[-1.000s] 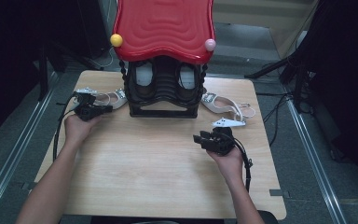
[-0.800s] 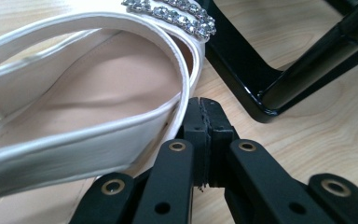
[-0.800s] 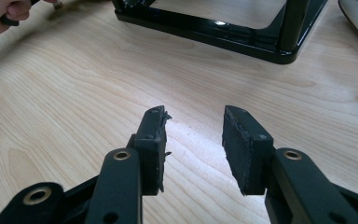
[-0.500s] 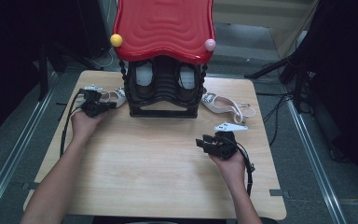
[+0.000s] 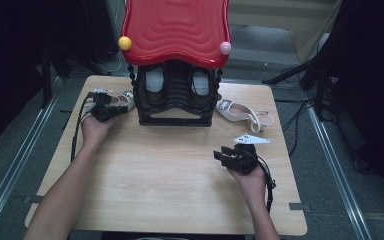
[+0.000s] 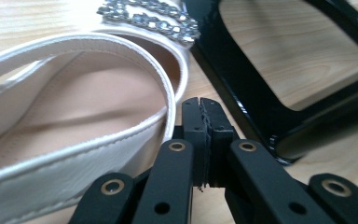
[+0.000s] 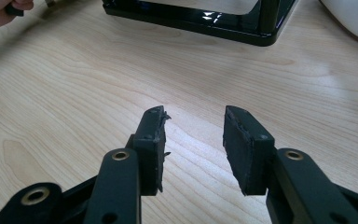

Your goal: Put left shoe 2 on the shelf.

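The white shoe (image 6: 74, 121) lies just left of the black rack (image 5: 175, 100), touching its base. Your left gripper (image 6: 200, 105) sits beside the shoe's rim, jaws pressed together on nothing. Your right gripper (image 7: 193, 135) hovers well in front of the rack, half open and empty.

no readable text, labels, brands, numbers or signs on anything in view
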Demonstrator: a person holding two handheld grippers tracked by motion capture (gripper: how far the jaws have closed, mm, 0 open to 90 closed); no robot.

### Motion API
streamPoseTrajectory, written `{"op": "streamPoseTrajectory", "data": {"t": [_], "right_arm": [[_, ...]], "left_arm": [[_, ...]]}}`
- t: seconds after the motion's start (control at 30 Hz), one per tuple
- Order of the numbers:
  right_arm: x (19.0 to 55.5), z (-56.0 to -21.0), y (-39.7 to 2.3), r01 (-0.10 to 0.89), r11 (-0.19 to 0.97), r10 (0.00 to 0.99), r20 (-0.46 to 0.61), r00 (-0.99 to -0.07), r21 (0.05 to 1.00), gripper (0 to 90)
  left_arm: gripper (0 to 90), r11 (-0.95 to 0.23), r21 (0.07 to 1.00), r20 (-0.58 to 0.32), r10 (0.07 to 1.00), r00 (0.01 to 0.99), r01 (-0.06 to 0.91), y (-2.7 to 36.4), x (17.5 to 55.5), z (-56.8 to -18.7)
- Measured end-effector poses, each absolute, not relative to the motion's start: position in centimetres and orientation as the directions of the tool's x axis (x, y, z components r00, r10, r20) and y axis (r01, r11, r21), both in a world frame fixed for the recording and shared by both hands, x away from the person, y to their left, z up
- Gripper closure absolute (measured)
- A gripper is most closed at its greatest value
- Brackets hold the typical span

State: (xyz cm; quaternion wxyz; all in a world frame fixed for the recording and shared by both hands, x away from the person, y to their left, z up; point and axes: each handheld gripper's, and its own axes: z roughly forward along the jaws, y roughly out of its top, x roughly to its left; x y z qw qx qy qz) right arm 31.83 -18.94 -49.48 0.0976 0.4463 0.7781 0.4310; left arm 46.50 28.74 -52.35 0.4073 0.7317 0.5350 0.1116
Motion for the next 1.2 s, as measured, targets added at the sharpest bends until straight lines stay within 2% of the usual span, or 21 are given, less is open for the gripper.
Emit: {"op": "streamPoseTrajectory", "data": {"t": [0.13, 0.5, 1.2], "right_arm": [[31.9, -49.5, -19.0, 0.609, 0.234, 0.779, 0.229, -0.584, 0.757, 59.9], [32.7, -49.5, -19.3, 0.603, 0.219, 0.781, 0.232, -0.58, 0.767, 59.4], [35.1, -49.3, -17.8, 0.599, 0.244, 0.752, 0.241, -0.614, 0.763, 59.4]], "left_arm": [[87.4, -0.109, 0.698, -0.297, 0.856, 0.424, 0.708, 28.8, 45.9, -51.7], [88.0, -0.149, 0.696, -0.295, 0.832, 0.469, 0.702, 29.6, 43.2, -50.2], [89.1, -0.083, 0.704, -0.305, 0.862, 0.406, 0.705, 34.1, 38.3, -49.7]]}}
